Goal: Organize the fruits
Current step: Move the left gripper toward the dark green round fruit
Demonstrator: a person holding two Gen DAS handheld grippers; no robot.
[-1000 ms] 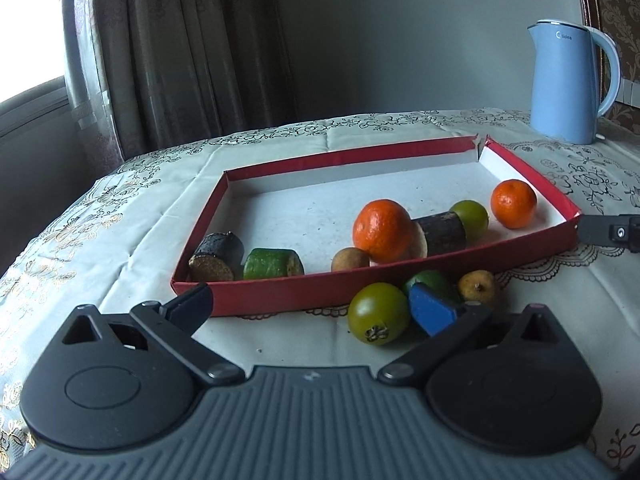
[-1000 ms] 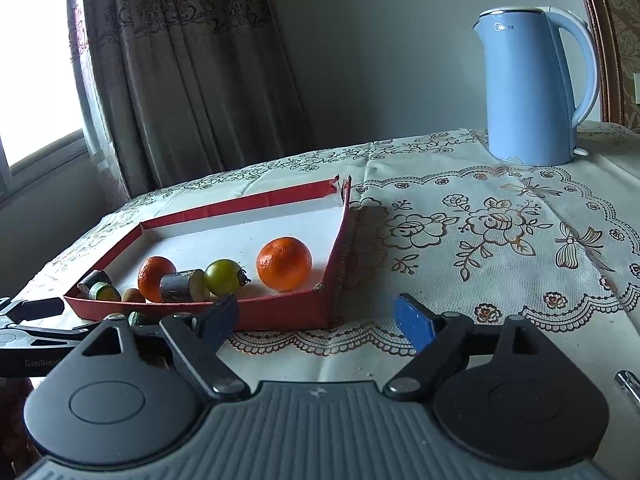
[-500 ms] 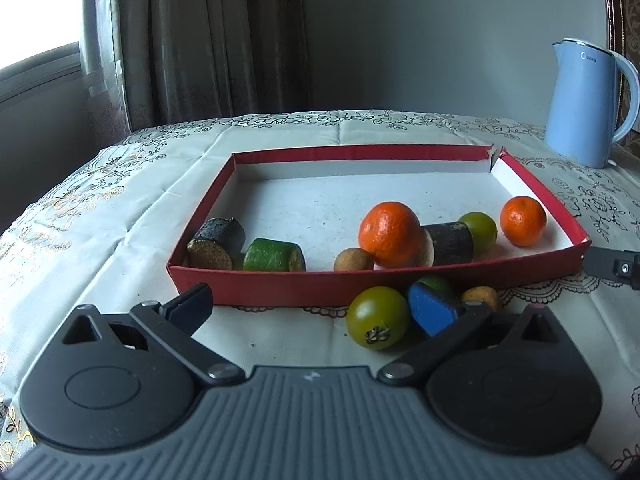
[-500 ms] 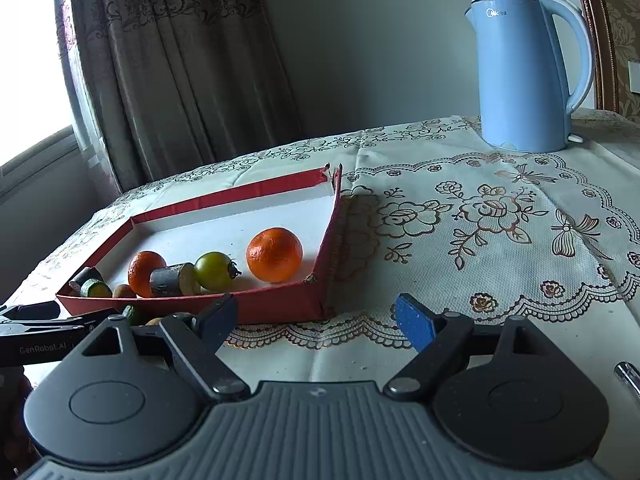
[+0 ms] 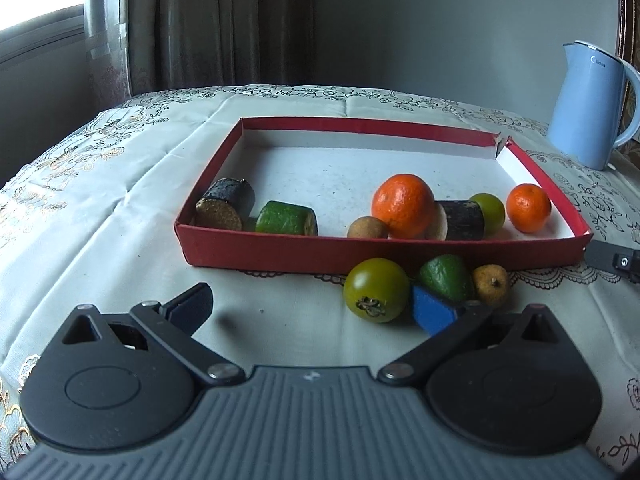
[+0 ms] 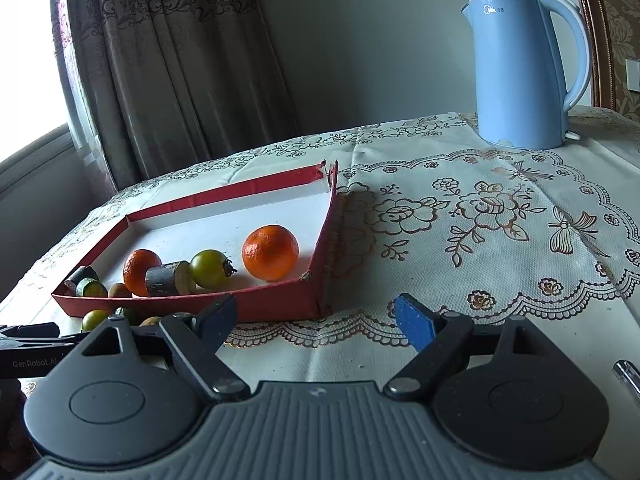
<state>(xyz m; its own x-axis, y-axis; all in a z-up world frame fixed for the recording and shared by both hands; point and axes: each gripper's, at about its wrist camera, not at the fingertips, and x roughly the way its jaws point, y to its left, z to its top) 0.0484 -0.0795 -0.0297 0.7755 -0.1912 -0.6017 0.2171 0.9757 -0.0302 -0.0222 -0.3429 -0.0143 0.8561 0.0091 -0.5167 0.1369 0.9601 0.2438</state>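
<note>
A red tray (image 5: 280,255) with a white floor holds two oranges (image 5: 403,206), a green round fruit (image 5: 489,212), a small brown fruit (image 5: 366,227), two dark cane pieces (image 5: 227,203) and a green piece (image 5: 286,218). In front of the tray on the cloth lie a green tomato-like fruit (image 5: 376,295), a green avocado-like fruit (image 5: 446,277) and a small brown pear-like fruit (image 5: 491,283). My left gripper (image 5: 312,308) is open, its right pad beside the green fruit. My right gripper (image 6: 320,322) is open and empty near the tray's right corner (image 6: 316,300).
A blue kettle (image 6: 524,68) stands at the back right of the table. A patterned cloth (image 6: 480,220) covers the table. Curtains and a window are at the left. A pen tip (image 6: 628,380) lies at the far right.
The left gripper has swung leftward round the tray and dropped a little toward the loose fruits. The right gripper has drifted slightly. Both stay open.
</note>
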